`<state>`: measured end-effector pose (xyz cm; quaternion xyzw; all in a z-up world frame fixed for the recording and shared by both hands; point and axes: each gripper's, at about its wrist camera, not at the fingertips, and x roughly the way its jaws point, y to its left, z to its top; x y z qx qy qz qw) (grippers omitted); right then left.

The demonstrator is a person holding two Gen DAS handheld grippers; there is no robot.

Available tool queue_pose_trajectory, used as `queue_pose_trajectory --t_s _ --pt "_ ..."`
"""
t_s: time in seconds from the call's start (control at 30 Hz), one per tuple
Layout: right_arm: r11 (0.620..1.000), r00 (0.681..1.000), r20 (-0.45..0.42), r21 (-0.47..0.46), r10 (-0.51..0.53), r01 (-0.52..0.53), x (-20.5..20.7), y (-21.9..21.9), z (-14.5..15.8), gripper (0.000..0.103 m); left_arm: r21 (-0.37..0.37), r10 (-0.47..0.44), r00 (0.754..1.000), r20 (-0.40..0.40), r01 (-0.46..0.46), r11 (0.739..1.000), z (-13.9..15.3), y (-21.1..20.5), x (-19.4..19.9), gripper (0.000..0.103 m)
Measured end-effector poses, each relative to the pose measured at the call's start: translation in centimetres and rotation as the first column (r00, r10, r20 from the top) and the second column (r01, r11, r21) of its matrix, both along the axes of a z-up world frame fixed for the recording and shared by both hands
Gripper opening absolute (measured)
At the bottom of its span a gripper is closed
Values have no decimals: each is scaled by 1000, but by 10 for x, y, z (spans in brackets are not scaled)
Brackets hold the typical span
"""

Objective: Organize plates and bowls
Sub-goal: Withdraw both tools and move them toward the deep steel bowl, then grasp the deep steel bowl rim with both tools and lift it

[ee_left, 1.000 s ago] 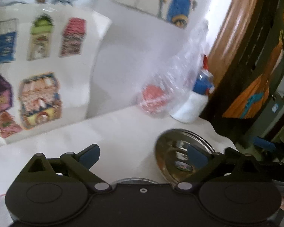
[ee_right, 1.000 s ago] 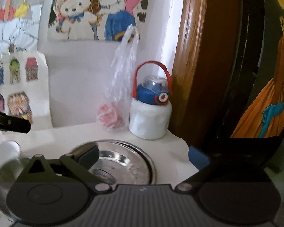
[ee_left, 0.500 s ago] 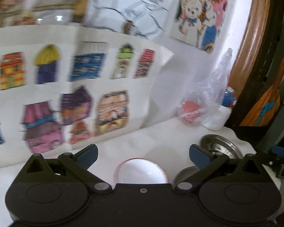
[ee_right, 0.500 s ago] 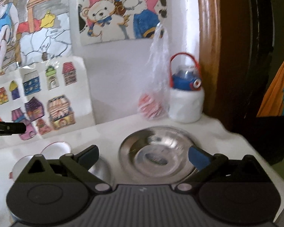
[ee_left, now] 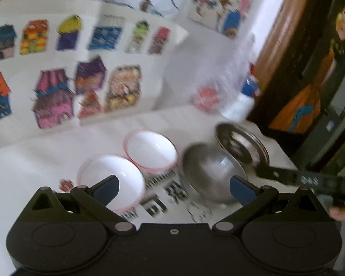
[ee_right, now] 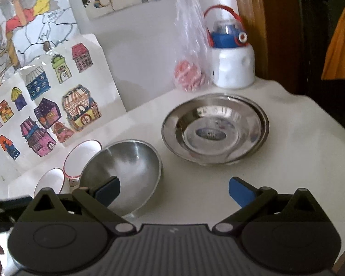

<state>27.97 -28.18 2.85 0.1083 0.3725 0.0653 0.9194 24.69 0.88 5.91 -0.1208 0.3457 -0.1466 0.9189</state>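
White wall hung with coloured drawings of houses [ee_right: 46, 115] backs a white table [ee_right: 299, 161], with a dark wooden frame off to the right of both grippers.

On the table, from largest down: the steel plate [ee_right: 215, 131] lies ahead of the right gripper [ee_right: 173, 189], slightly toward its right finger and well clear of the tips. The steel bowl [ee_right: 124, 168] sits directly under and ahead of that gripper's left finger, tilted rather than flat as far as can be told. Two white bowls with pink rims, the farther white bowl [ee_left: 150, 149] and the nearer white bowl [ee_left: 110, 179], lie ahead of the left gripper [ee_left: 173, 189], the nearer one at its left fingertip; whether their rims touch cannot be told through the blur. Behind the plate stand a white bottle with a blue and red lid [ee_right: 232, 53] and a clear plastic bag [ee_right: 191, 46] with something pink inside.

Both grippers are spread wide and carry nothing.

Nothing looks stacked yet, so the step in hand is likely a first grasp. For the steel bowl, one finger should go inside the rim and one outside, closing on the wall near the edge; the polished metal may slip, so a square, firm pinch matters. The left gripper's view is smeared, so steadying it before closing on a white bowl would help. Nesting like with like seems sensible.
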Motion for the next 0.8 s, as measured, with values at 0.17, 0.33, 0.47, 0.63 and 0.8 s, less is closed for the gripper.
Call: queue_pose_trajectory --t_s 0.17,0.33,0.47,0.63,0.8 --pt "996 997 -64 78 -39 44 8 -15 -11 103 -41 7 993 -116 -12 999 -20 -18 9 102" --pt "982 991 -121 167 -64 84 22 -31 -27 103 -80 56 986 -160 -70 994 -39 -30 23 102" --pt "969 986 -143 222 -80 111 30 -36 -35 101 -87 110 982 -153 -125 988 -48 -41 34 102" --pt "945 985 -151 303 -80 123 37 -39 -41 94 -127 163 967 -196 -190 974 -61 -48 46 102" --pt "942 987 -143 314 -71 114 42 -35 -42 82 -132 173 968 -182 -198 971 -63 -54 51 101"
